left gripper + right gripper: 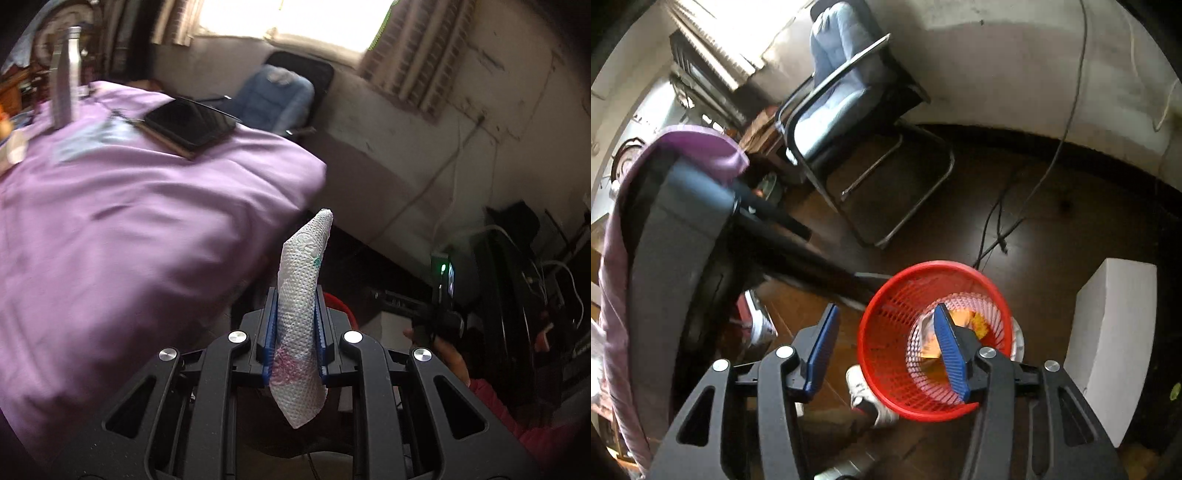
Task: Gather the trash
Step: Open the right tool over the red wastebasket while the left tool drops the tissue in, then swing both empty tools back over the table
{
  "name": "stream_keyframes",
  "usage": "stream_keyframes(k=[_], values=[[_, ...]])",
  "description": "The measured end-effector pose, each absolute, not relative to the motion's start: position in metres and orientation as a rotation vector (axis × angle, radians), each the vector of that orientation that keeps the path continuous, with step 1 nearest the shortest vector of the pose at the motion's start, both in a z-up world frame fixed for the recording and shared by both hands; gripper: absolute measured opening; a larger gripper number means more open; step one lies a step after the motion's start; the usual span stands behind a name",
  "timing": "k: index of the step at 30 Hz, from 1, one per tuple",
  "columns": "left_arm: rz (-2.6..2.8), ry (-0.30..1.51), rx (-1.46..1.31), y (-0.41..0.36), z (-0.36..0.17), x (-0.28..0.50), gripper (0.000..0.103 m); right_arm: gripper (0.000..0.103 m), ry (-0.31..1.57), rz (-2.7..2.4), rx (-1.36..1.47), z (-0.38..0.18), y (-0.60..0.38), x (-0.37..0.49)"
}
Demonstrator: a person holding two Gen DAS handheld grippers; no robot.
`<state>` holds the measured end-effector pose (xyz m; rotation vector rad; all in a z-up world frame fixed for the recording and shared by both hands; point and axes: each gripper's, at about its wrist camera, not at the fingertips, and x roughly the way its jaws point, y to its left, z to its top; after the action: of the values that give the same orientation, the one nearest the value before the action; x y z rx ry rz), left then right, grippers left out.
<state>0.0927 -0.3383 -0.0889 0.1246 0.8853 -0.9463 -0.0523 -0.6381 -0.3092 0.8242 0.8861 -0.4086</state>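
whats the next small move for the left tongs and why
Probably carry the left tongs over to the red basket before opening: they are shut on a paper towel beside the purple-covered table, and the basket already holds wrappers.

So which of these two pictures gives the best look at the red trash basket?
The right wrist view: the red basket stands on the floor below the open right gripper, rim, mesh wall and trash inside all visible. The left wrist view shows only a red sliver behind the left gripper clamping a paper towel.
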Motion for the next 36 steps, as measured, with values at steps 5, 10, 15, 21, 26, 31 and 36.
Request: stream_keyframes(k=[5, 10, 15, 21, 26, 31, 36], values=[[-1.037, 0.936, 0.203, -0.395, -0.112, 0.087, 0.019, 0.063, 0.824, -0.452, 0.861, -0.300, -0.653, -0.072], [-1.114, 0.986, 0.281, -0.453, -0.139, 0.084, 0.019, 0.063, 0.812, -0.469, 0.859, -0.295, -0.662, -0.080], [-1.147, 1.063, 0.373, -0.501, -0.183, 0.081, 0.025, 0.063, 0.812, -0.494, 0.844, -0.292, -0.668, -0.092], [-1.067, 1.111, 0.439, -0.529, -0.228, 0.084, 0.061, 0.063, 0.823, -0.506, 0.853, -0.291, -0.671, -0.104], [-1.036, 1.095, 0.440, -0.520, -0.225, 0.086, 0.064, 0.063, 0.825, -0.506, 0.846, -0.291, -0.670, -0.106], [-1.026, 1.083, 0.424, -0.501, -0.214, 0.087, 0.064, 0.063, 0.841, -0.493, 0.889, -0.300, -0.666, -0.106], [-1.012, 1.048, 0.416, -0.489, -0.201, 0.081, 0.069, 0.063, 0.854, -0.480, 0.866, -0.294, -0.658, -0.104]])
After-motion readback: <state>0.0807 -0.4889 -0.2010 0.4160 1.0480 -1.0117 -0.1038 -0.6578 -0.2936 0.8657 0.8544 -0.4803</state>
